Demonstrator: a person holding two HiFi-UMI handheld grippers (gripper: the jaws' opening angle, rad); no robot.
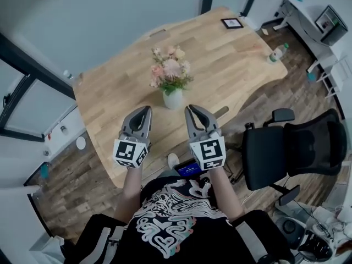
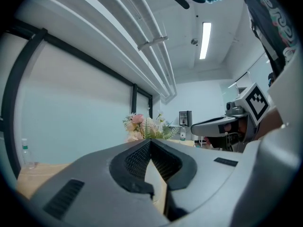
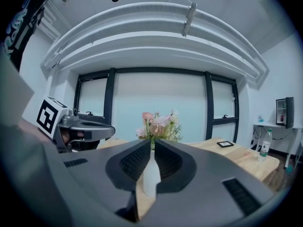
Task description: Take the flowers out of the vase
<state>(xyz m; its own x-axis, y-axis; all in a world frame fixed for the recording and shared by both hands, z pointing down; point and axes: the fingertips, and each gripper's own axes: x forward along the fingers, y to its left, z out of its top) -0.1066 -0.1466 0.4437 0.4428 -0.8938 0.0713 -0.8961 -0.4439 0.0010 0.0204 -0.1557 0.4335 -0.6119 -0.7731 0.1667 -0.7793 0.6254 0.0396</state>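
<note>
Writing: none legible. The person's black T-shirt (image 1: 165, 219) carries a white swirl print, too tangled to read. The label on the clear plastic bottle (image 1: 278, 53), at 2 o'clock on the desk, is too small. The square black-and-white code markers (image 1: 131, 152) on both cubes are patterns only, no letters.

Left hand-held gripper (image 1: 146, 110): jaws closed together, nothing between them. Right hand-held gripper (image 1: 190, 110): closed the same way, empty. They are side by side over the near half of the desk, pointing to 12 o'clock.

Pink and cream flower bunch with green sprigs (image 1: 171, 70) stands upright in the small white bottle-shaped vase (image 1: 172, 99), mid-desk, just beyond and between the two sets of tips, clear of both. In the right gripper view the vase lines up with the slit between that gripper's jaws, beyond them.

Surface: light wooden desk with curved edges (image 1: 231, 70), grain bare. A small dark framed panel (image 1: 232, 22) lies flat at the far end, 1 o'clock.

Room:
- Dark wood-plank floor (image 1: 71, 186).
- Black office chair (image 1: 291, 153) at 3 o'clock.
- Pale walls and black-framed windows (image 3: 161, 103).
- White ceiling with a strip light (image 2: 205, 40).
- White side desk with a monitor (image 1: 330, 21) at 2 o'clock.
</note>
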